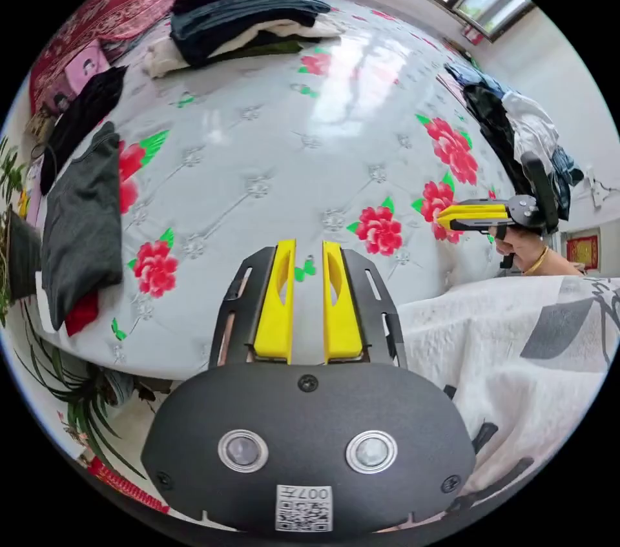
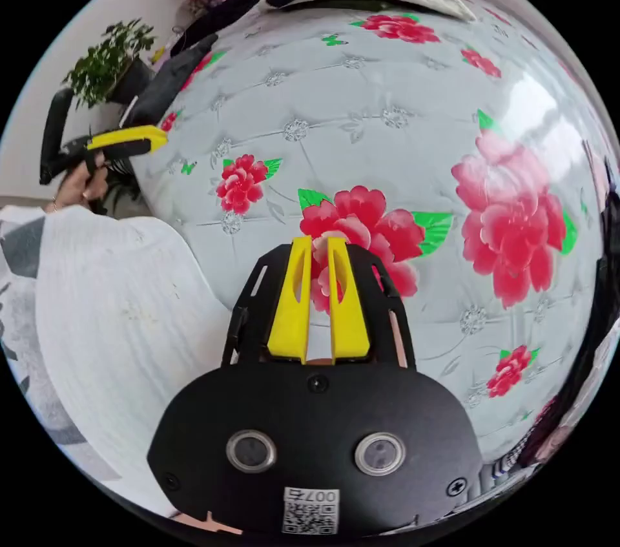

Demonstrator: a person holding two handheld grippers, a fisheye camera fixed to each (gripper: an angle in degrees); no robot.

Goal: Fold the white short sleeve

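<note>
- Jaws of the left gripper (image 1: 308,250) stand a narrow gap apart with nothing between them, hovering over the bed (image 1: 271,140) with its glossy flowered cover.
- Jaws of the right gripper (image 2: 318,247) are likewise slightly parted and empty, above a red flower print.
- White fabric with grey patches (image 1: 516,340) lies at the near edge of the bed, beside both grippers; I cannot tell whether it is the white short sleeve or clothing worn by the person.
- Folded dark garments (image 1: 252,8) are stacked at the far side of the bed.
- A grey folded garment (image 1: 81,217) sits at one edge, over something red.
- A heap of loose clothes (image 1: 516,134) lies along the opposite edge.
- A green plant (image 2: 106,59) stands off the bed.
</note>
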